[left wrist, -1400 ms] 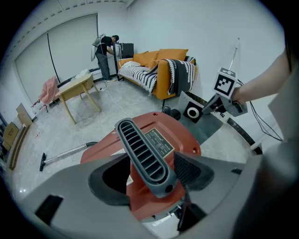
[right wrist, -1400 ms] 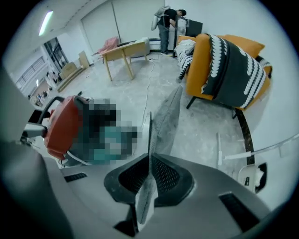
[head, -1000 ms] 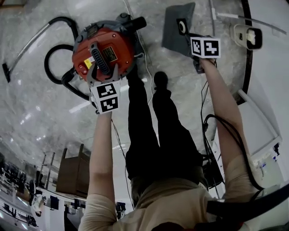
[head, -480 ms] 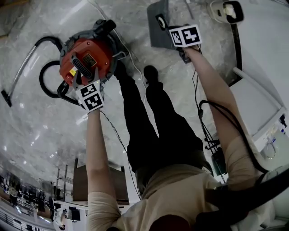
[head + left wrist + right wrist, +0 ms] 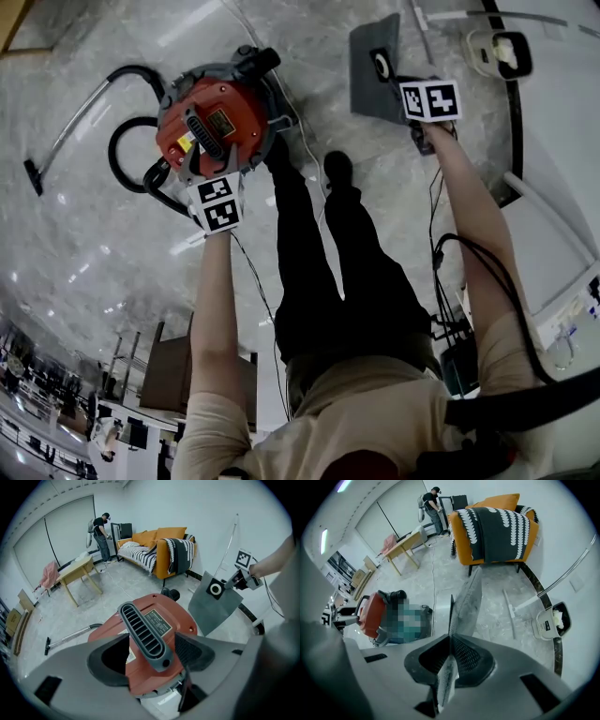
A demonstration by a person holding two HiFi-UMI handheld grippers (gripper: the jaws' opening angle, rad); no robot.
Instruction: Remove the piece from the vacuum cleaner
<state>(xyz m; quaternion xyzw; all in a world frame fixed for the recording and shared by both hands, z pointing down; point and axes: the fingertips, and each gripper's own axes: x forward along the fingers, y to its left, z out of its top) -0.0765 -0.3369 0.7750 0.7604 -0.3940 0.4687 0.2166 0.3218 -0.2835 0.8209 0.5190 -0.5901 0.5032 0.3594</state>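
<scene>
The red-topped vacuum cleaner (image 5: 217, 127) stands on the floor, and its grey ribbed handle (image 5: 143, 632) runs across the lid. My left gripper (image 5: 208, 167) hangs over that handle. It is open, with a pad on each side of the handle's near end (image 5: 164, 660) and red lid showing in the gap. My right gripper (image 5: 405, 86) is shut on the edge of a flat grey piece (image 5: 370, 75) with a round collar (image 5: 215, 589). It holds the piece off to the right of the vacuum, clear of it. In the right gripper view the piece (image 5: 466, 606) stands edge-on between the pads.
A black hose (image 5: 127, 150) and a metal wand (image 5: 70, 127) lie left of the vacuum. My feet (image 5: 337, 169) stand between the grippers, with a cable running past them. A white bin (image 5: 502, 52) is at the upper right. An orange sofa (image 5: 159, 545), a wooden table (image 5: 79, 573) and a person (image 5: 101, 536) are farther off.
The view has swung about. My left gripper stays over the vacuum's handle. My right gripper keeps its hold and has carried the grey piece a little way, slightly higher.
</scene>
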